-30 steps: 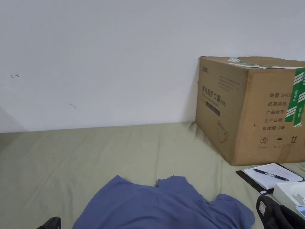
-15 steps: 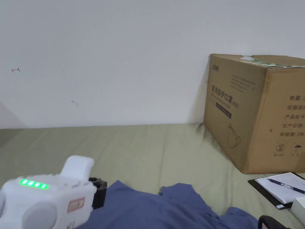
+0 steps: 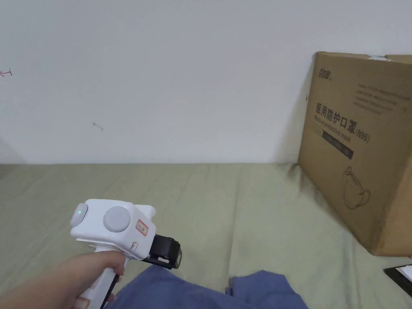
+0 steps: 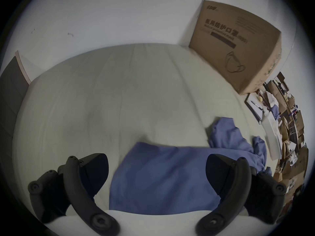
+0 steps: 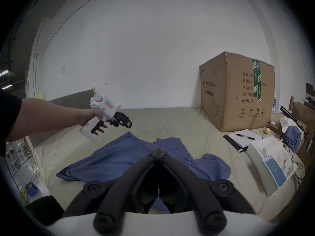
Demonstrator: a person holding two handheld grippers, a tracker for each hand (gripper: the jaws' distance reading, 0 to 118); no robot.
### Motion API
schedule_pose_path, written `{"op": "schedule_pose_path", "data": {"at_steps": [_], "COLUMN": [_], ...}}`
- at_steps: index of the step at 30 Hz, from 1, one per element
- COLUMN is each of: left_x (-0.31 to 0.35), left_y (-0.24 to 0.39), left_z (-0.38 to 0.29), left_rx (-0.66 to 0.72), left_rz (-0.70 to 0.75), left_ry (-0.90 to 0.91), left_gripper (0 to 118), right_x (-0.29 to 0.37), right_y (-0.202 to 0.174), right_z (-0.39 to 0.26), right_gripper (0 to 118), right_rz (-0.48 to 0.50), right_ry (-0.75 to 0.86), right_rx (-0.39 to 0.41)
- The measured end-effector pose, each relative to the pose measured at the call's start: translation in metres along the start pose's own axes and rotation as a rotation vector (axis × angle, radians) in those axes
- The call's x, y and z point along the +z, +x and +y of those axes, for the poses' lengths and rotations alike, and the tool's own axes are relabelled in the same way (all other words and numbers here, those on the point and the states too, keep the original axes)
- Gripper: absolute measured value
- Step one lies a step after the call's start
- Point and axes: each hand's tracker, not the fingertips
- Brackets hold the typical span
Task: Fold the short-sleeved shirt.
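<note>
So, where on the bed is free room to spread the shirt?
Free: the green sheet between the shirt and the wall, left of the cardboard box. Crowded: the right edge, with the clipboard and white box.

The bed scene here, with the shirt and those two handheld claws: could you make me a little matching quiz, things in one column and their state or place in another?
Things:
1. left gripper
2. right gripper
3. blue shirt
4. cardboard box

States or places:
A. stands against the wall
B. jaws spread wide apart
C. lies rumpled on the green sheet
D. jaws closed together, holding nothing

Pairs: 1-B, 2-D, 3-C, 4-A
</note>
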Motion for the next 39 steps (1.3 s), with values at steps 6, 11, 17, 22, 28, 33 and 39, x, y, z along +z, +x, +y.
{"op": "schedule_pose_path", "data": {"at_steps": [6, 11, 17, 22, 28, 33, 39], "left_x": [-0.063, -0.066, -0.036, 0.005, 0.026, 0.028, 0.042], "left_y": [0.005, 0.009, 0.025, 0.033, 0.045, 0.044, 0.032], "left_z": [0.007, -0.011, -0.036, -0.053, -0.069, -0.073, -0.081], "left_rx": [-0.039, -0.072, -0.126, -0.097, -0.101, -0.098, -0.078], "left_rz": [0.089, 0.121, 0.078, 0.078, 0.070, 0.098, 0.111], "left_ry": [-0.138, -0.145, -0.073, 0.093, 0.109, 0.115, 0.107], "left_gripper": [113, 43, 1, 1, 1, 1, 1], "right_x": [-0.020, -0.025, -0.023, -0.051, -0.141, -0.193, -0.192], "right_y": [0.011, 0.019, 0.038, 0.106, 0.190, 0.203, 0.201], "right_z": [-0.017, -0.028, -0.021, 0.016, 0.010, -0.029, -0.033], "right_gripper": [0, 0, 0, 0, 82, 90, 0], "right_rz": [-0.003, -0.027, -0.057, -0.088, -0.100, -0.221, -0.153], "right_ry": [-0.048, -0.091, -0.069, -0.188, -0.655, -0.880, -0.885], "right_rx": [-0.027, -0.025, -0.086, -0.195, -0.445, -0.335, -0.364]}}
